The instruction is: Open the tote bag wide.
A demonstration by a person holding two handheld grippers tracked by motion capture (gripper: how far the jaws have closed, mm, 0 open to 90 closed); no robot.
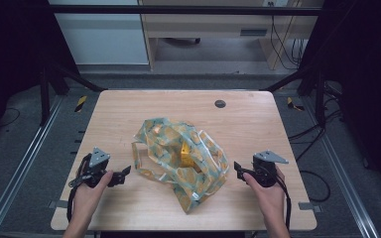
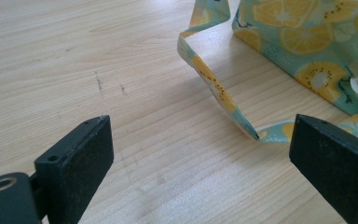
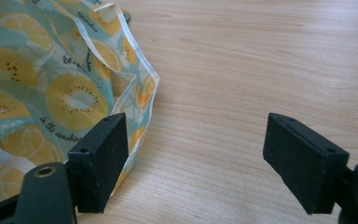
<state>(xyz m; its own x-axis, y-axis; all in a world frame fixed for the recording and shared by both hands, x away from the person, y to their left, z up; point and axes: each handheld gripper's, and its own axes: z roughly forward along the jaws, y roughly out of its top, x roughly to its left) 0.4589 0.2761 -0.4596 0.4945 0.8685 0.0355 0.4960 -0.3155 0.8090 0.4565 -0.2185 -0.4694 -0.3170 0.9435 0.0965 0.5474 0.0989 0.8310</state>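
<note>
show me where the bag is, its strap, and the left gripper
bag [image 1: 178, 158], high view, on the crumpled fruit-print body.
strap [image 2: 216, 86], left gripper view, on the folded loop's middle.
left gripper [image 1: 124, 174], high view, between its open fingertips.

Crumpled fruit-print bag [image 1: 181, 161] lies mid-table, strap out.

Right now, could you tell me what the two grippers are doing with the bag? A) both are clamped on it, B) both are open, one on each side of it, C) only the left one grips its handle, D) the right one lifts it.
B: the left gripper and the right gripper stand open on either side of the bag, with only table between their jaws.
</note>
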